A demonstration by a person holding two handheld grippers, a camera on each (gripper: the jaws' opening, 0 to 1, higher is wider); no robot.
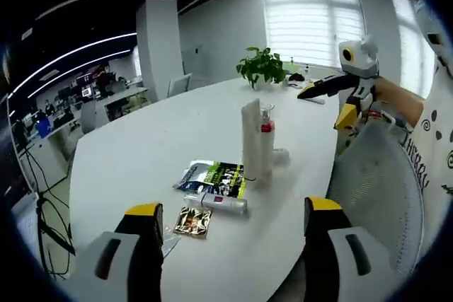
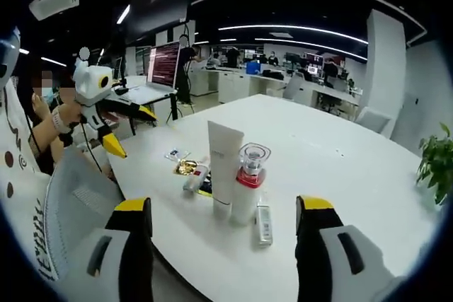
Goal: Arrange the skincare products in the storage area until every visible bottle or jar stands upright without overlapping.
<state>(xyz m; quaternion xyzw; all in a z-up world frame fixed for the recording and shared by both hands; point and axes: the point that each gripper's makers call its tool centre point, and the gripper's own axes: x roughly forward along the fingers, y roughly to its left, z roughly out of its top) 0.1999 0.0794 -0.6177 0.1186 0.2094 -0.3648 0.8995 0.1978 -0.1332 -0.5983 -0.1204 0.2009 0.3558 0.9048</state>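
Both tools are held back off the edge of the white desk [image 1: 141,146], facing each other across the cluster of skincare products, which reads as a survey before any reach. The left tool [image 1: 230,235] is released, its yellow-tipped jaws wide apart with nothing between them; the right tool [image 2: 223,235] is likewise spread and empty. In the left gripper view the products sit near the desk's middle, at about twelve o'clock from the jaws. The tall white tube [image 1: 250,139] stands on its cap, and touching it on the far side is the clear-capped bottle [image 1: 266,132] with a red collar, also upright; I judge these two already meet the goal, though they stand very close. What its contents are I cannot tell. Lying flat at about seven o'clock from the tube are a small silver tube with a red band [image 1: 216,202], partly over a green-and-black sachet [image 1: 216,177], and a gold sachet [image 1: 193,221] just beside them. In the right gripper view another small white tube [image 2: 263,221] lies flat at about five o'clock from the upright pair. The lying tubes look like the remaining work; being slim, they would probably be tippy on end.
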